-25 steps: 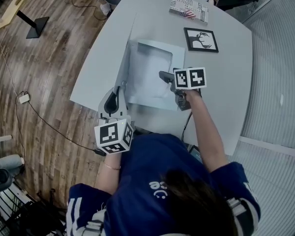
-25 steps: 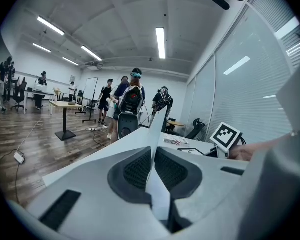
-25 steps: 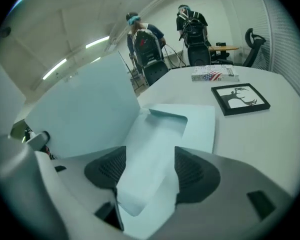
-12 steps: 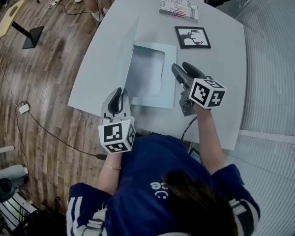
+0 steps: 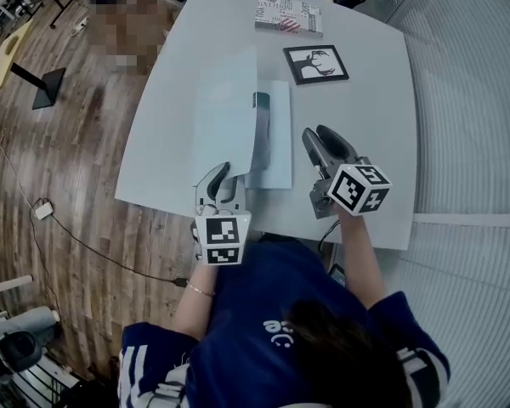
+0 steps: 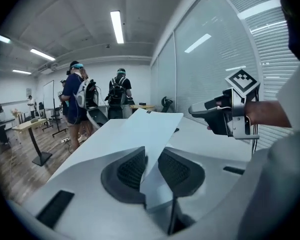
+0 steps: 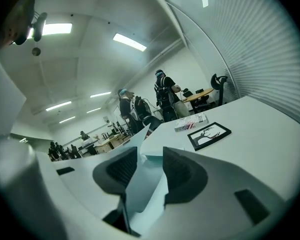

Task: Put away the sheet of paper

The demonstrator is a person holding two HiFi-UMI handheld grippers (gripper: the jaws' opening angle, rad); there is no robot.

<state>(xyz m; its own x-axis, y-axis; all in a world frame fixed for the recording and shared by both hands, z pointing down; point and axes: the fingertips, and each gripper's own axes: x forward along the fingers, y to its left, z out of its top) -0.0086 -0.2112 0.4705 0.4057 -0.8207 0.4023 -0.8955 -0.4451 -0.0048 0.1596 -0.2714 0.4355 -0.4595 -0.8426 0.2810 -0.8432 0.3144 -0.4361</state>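
A pale folder point(image 5: 276, 134) lies on the white table point(image 5: 365, 100). Its cover point(image 5: 225, 117) stands raised over it and hides the sheet inside. My left gripper point(image 5: 223, 181) is at the cover's near edge. In the left gripper view the cover point(image 6: 140, 134) slants through the gap of that gripper point(image 6: 152, 166). Its jaws have just been opening, and the pads stand slightly apart around the cover. My right gripper point(image 5: 321, 138) hangs above the table to the right of the folder. Its jaws have just been closing, are half open and hold nothing. The folder point(image 7: 145, 184) shows beyond them.
A black framed picture point(image 5: 315, 64) and a printed booklet point(image 5: 288, 15) lie at the table's far end. Wooden floor with a black stand point(image 5: 38, 83) is to the left. Several people point(image 6: 77, 99) stand in the room beyond the table.
The folder cover has swung from flat on the left to upright over the folder, and the left gripper has moved right with it. The right gripper has lifted off the sheet and drawn back right.
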